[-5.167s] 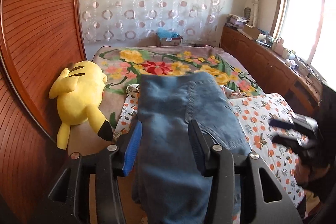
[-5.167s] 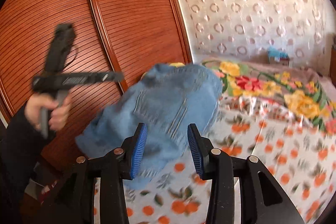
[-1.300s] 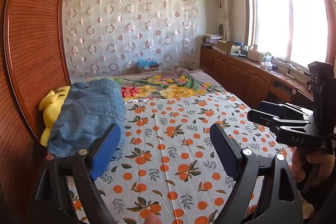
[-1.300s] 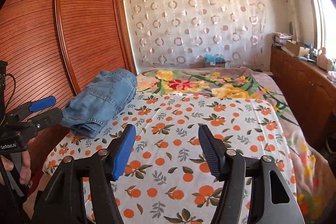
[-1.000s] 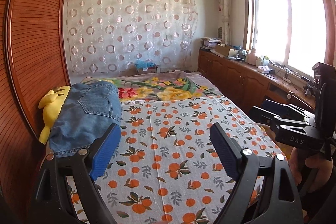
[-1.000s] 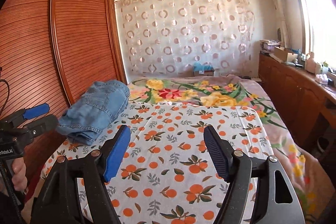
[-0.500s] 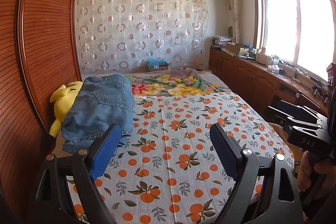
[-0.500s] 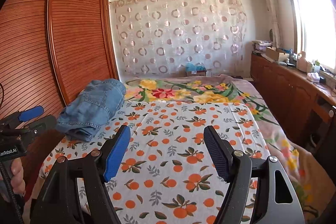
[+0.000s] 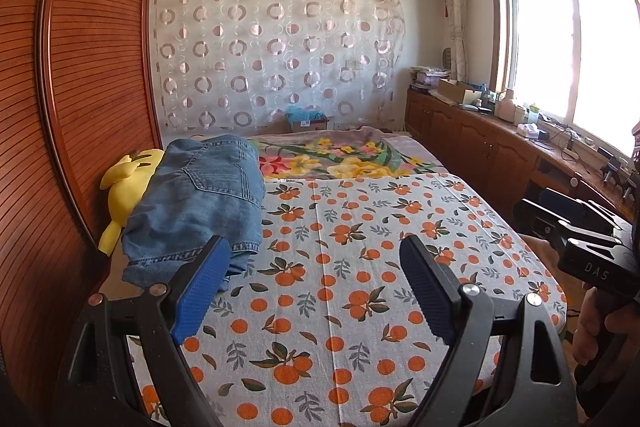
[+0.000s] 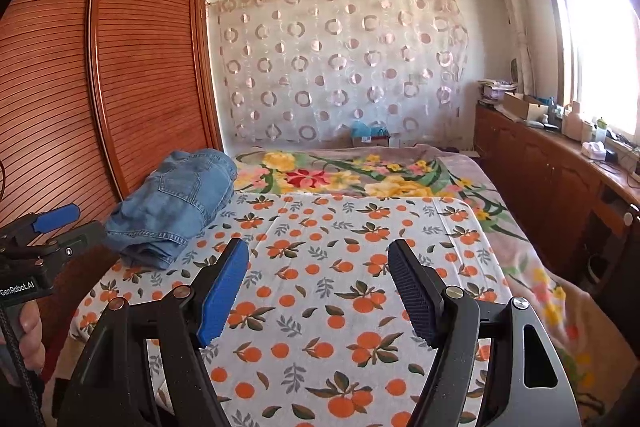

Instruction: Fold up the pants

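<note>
Ahead of both grippers the orange-print sheet [image 9: 360, 267] lies flat and bare across to its right edge, with wide room between and beyond the jaws. A wooden wardrobe [image 9: 80, 87] closes the left side; low cabinets [image 10: 560, 179] run along the right. The left gripper [image 9: 316, 279] has its jaws spread wide with nothing between them, and so does the right gripper [image 10: 318, 279]. The folded jeans [image 9: 200, 203] lie left of and beyond both left-hand jaws, at the sheet's left edge, apparently resting partly on a yellow plush toy [image 9: 128, 183].
</note>
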A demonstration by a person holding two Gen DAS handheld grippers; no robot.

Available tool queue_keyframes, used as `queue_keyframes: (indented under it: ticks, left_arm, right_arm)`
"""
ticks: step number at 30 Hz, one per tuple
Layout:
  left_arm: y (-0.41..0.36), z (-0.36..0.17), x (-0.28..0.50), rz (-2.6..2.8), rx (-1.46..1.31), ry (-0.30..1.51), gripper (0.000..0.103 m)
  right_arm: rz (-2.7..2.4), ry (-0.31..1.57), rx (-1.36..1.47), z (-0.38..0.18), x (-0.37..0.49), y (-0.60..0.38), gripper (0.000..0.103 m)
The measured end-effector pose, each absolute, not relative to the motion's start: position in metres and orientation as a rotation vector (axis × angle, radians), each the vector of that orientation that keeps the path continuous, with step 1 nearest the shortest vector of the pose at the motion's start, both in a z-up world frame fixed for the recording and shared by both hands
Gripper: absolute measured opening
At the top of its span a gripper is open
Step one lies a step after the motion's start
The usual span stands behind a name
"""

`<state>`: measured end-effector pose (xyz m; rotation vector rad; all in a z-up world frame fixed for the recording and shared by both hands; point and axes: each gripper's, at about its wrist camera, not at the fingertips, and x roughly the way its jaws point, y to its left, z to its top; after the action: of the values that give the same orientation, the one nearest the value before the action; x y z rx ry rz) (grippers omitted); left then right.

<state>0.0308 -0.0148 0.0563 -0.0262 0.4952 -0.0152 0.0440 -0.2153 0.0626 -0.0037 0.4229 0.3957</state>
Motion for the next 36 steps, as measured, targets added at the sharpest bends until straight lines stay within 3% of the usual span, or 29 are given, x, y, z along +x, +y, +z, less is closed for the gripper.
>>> queue_keyframes:
  ticks: [36]
  left_arm:
    - [-0.0173, 0.0549, 0.0307, -0.02, -0.021, 0.49, 0.087]
  right_arm:
    - [0.402, 0.421, -0.005, 0.0615, 0.045, -0.2182, 0.074]
